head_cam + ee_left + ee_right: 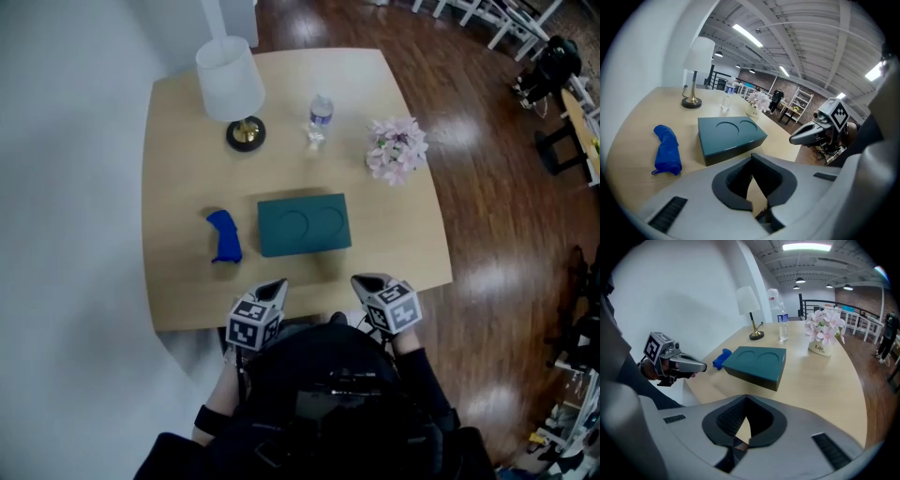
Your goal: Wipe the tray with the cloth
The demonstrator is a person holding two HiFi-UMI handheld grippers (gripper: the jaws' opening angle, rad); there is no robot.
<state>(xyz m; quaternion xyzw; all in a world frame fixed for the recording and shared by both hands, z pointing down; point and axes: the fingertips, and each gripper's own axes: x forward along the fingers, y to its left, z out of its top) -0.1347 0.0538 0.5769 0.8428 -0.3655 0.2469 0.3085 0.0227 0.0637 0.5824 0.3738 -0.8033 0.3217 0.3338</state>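
Our left claw and right claw are both closed on nothing, at the lower edge of the desk. The blue cloth lies just left of the tray, at the frame centre. We judge this fits a moment before wiping or one after it.

Approach from near table edge: bare strip before tray and cloth. Obstacles far side: lamp, bottle, flowers; gaps btw. each.

Upper frame: white lamp left, water bottle centre, pink flowers right, on wooden table.
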